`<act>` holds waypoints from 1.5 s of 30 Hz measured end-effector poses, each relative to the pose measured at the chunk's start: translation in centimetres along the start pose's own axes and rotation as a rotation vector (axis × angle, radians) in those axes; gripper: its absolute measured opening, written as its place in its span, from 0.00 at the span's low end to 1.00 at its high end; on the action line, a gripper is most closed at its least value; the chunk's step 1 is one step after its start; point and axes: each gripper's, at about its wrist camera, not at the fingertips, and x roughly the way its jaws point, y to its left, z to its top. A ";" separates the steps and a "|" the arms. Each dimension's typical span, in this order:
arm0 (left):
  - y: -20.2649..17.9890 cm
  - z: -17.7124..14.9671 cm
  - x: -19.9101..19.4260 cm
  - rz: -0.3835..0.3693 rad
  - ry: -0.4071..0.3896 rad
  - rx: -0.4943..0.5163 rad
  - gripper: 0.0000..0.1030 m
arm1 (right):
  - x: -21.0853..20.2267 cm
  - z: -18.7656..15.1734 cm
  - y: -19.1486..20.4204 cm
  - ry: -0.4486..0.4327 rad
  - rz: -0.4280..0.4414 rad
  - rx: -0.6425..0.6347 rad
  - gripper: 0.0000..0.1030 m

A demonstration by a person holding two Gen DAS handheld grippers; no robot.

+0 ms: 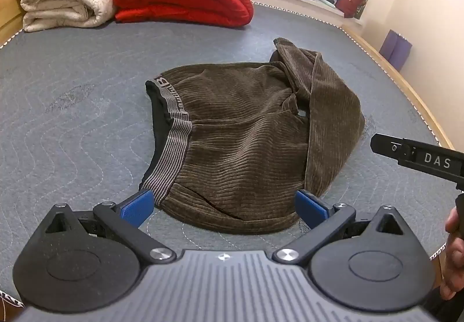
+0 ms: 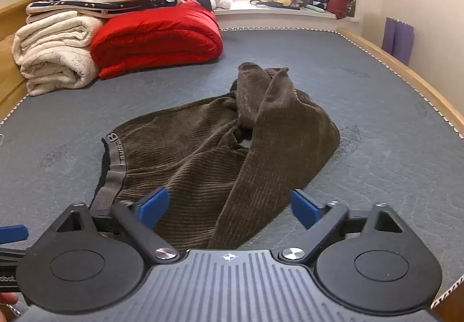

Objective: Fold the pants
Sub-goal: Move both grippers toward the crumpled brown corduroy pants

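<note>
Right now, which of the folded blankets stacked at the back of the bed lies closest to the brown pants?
The red blanket: it sits beside the cream blanket, on the side nearer the pants.

Brown pants (image 2: 220, 154) bunched on mattress (image 2: 377, 107); right gripper (image 2: 229, 206) fingers spread.

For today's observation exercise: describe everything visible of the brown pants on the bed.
The brown pants look like ribbed corduroy, with a grey striped elastic waistband bearing lettering and a dark lining inside. They lie rumpled on the grey quilted mattress, legs doubled back over the body, one twisted. Neither tool is gripping them.
</note>
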 end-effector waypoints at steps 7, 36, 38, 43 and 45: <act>-0.1 0.0 0.3 0.001 0.006 0.004 1.00 | -0.1 0.1 0.6 0.002 0.008 -0.018 0.70; -1.9 5.5 2.3 -0.057 -0.150 0.218 0.15 | 0.2 2.4 -0.6 -0.206 -0.010 0.027 0.42; -2.3 5.4 2.4 -0.062 -0.173 0.247 0.11 | 1.2 3.3 -1.0 -0.190 -0.019 0.037 0.42; -2.1 6.3 4.7 -0.084 -0.100 0.204 0.11 | 4.4 4.3 -1.2 -0.095 -0.031 0.103 0.36; -2.3 6.7 5.7 -0.085 -0.080 0.222 0.11 | 5.6 4.3 -0.7 -0.053 -0.015 0.100 0.34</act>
